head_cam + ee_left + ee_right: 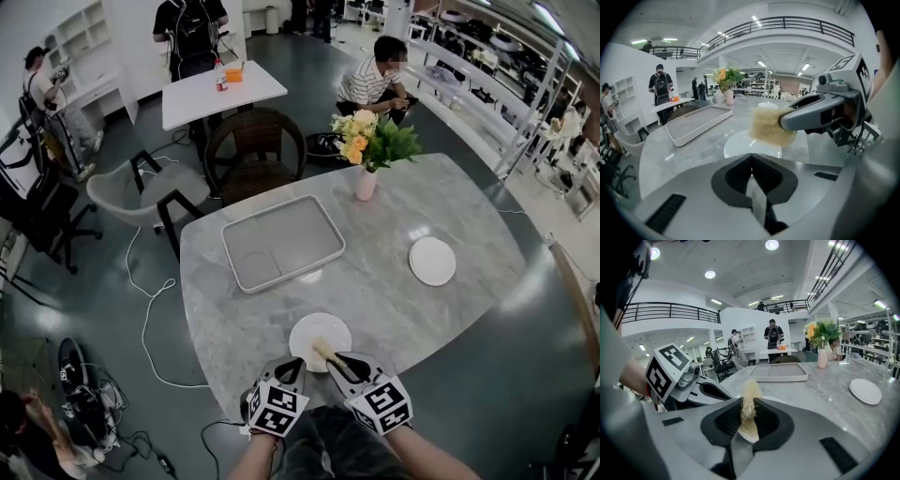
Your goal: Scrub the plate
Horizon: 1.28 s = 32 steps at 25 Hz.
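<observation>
While the left gripper (750,156) jaws meet, right gripper (747,405) pinches a sponge (749,389).

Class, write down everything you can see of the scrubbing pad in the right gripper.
The scrubbing pad is pale yellow, coarse and fibrous, like loofah. The right gripper is shut on it and squeezes its middle thin, so frayed fibres stick out past the jaws. It is held on edge over the near part of the white plate. Whether its lower edge touches the plate is unclear.
</observation>
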Motion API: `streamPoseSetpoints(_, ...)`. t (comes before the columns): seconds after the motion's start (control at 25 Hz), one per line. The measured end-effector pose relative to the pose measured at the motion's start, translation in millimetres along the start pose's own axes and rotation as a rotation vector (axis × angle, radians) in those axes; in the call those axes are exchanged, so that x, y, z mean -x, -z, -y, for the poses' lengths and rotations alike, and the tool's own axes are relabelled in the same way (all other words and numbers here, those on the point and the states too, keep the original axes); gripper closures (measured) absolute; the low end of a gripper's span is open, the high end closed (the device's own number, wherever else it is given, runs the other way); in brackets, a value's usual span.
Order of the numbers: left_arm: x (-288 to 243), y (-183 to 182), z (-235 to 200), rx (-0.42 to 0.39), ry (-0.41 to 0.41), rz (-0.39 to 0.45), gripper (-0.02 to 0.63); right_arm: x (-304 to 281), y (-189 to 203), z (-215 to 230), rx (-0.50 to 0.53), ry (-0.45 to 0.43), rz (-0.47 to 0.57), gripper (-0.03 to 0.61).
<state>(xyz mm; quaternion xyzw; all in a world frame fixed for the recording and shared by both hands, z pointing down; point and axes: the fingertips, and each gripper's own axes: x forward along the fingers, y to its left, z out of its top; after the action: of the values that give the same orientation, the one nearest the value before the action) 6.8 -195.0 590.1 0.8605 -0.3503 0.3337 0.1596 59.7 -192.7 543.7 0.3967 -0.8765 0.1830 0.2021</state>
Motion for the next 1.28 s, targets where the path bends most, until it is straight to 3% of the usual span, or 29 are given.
streamPoseSetpoints(0.48, 39, -10, 13, 0.112, -0.014, 0.162, 0.601, 38, -2, -17, -0.008, 0.045, 0.051, 0.514)
streamPoseSetpoints(1.28, 111, -11, 47, 0.187, -0.013, 0.390, 0.601, 100, -3, -59, -0.011, 0.117, 0.147, 0.514)
